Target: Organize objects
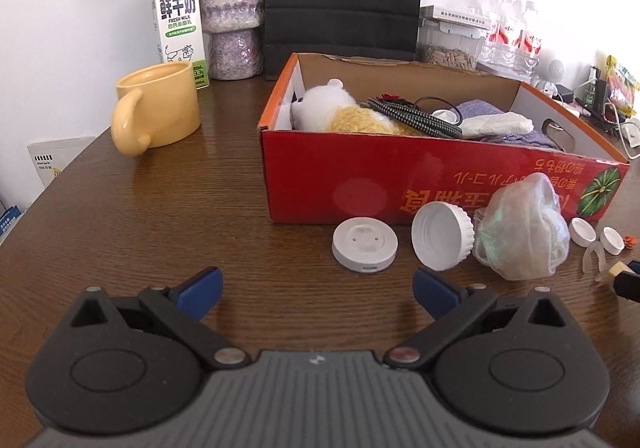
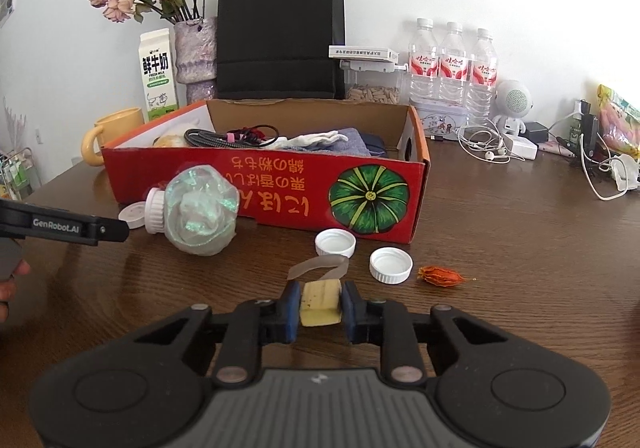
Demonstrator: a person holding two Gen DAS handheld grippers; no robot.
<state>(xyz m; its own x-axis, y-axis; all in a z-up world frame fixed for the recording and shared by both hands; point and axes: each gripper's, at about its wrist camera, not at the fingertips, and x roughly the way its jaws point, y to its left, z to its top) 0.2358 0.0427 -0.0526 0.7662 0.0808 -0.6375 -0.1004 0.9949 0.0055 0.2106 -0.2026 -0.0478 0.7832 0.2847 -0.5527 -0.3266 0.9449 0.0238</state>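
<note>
My right gripper (image 2: 320,294) is shut on a small pale yellow block (image 2: 320,306) just above the wooden table, with a curled translucent strip (image 2: 320,266) at the block's far end. My left gripper (image 1: 316,284) hangs open over bare table with nothing between its fingers. Just beyond it lie a flat white disc (image 1: 365,246), a large white screw cap (image 1: 442,236) and a bundle in clear plastic (image 1: 520,232). Behind them stands the open red cardboard box (image 1: 360,176), which holds a plush toy (image 1: 340,108), a braided cable and folded cloths.
Two small white caps (image 2: 335,243) (image 2: 391,265) and an orange dried pod (image 2: 440,275) lie in front of the box. A yellow mug (image 1: 160,108), a milk carton (image 1: 180,20), a vase, a black bag (image 2: 280,28) and water bottles (image 2: 452,64) line the back. Earphones and cables lie at the right.
</note>
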